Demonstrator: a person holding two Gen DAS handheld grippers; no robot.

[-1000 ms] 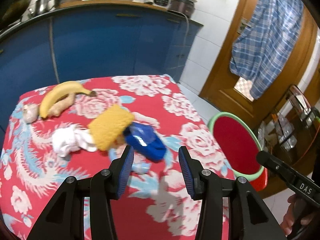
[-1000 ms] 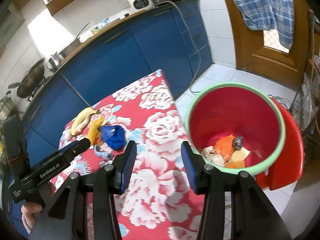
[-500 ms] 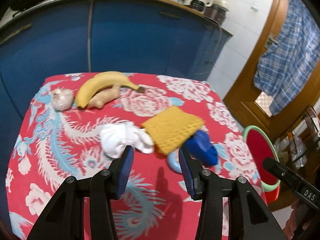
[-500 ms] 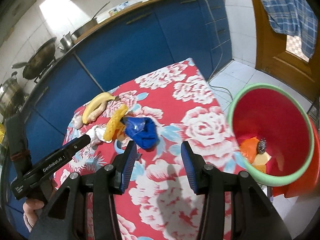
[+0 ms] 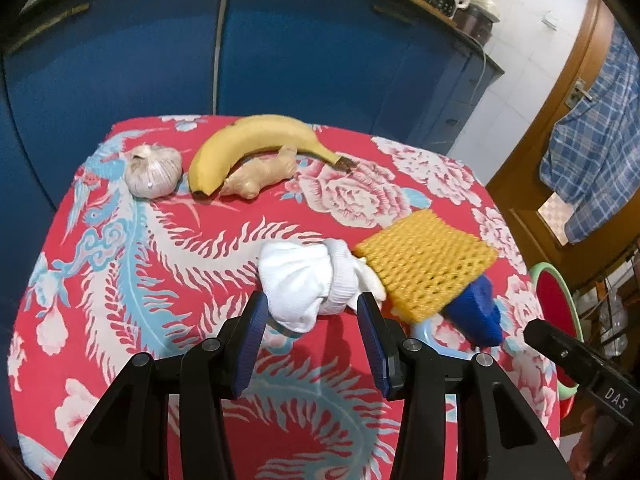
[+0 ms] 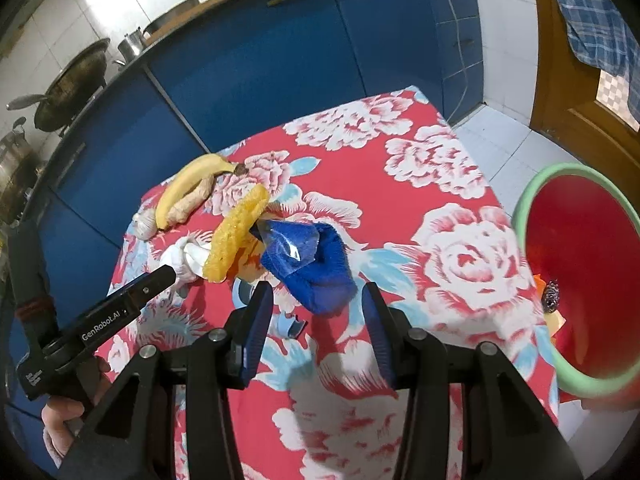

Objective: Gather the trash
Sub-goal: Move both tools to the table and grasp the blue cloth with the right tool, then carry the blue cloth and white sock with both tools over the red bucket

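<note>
Blue cabinets (image 5: 280,52) line white-tiled walls (image 5: 532,36) (wooden door (image 6: 560,80) beside).

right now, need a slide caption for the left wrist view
Open left gripper lined up on a white crumpled sock beside yellow foam netting on a floral tablecloth.

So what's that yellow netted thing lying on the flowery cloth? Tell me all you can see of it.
The yellow netted thing looks like a soft foam mesh sleeve with a honeycomb weave, flattened to a rough rectangle. It lies tilted, propped over the blue crumpled item, with one edge against the white bundle. It sits mid-table on the red floral cloth, apart from the banana. Neither gripper touches it.
</note>
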